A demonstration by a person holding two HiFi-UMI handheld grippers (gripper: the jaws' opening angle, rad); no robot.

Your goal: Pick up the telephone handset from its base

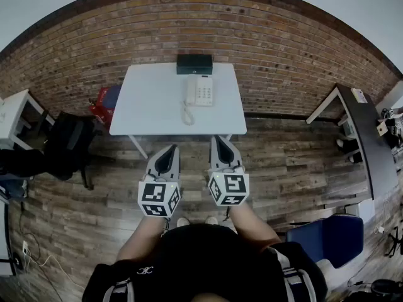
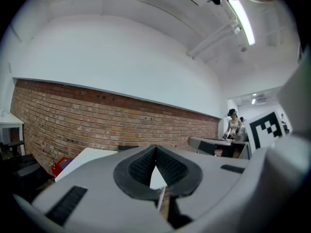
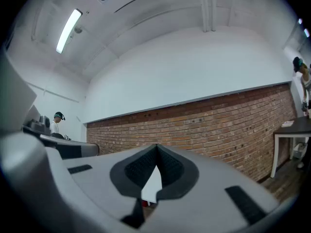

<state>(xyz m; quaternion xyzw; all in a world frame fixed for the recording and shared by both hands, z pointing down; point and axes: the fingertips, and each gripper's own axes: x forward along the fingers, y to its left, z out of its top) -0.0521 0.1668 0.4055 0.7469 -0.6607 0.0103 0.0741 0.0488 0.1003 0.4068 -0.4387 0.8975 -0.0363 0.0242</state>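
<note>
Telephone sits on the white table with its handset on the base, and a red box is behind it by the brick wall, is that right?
Not quite. The box behind the telephone is black, not red; the head view shows it. The rest holds: handset on its base, on the white table.

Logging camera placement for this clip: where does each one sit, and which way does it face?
Head view: on the head, steeply down at the white table and telephone; left gripper, right gripper and forearms show.
Left gripper view: rides that gripper, level toward the brick wall; shut jaws show.
Right gripper view: likewise; shut jaws show.
All three share the brick wall.
</note>
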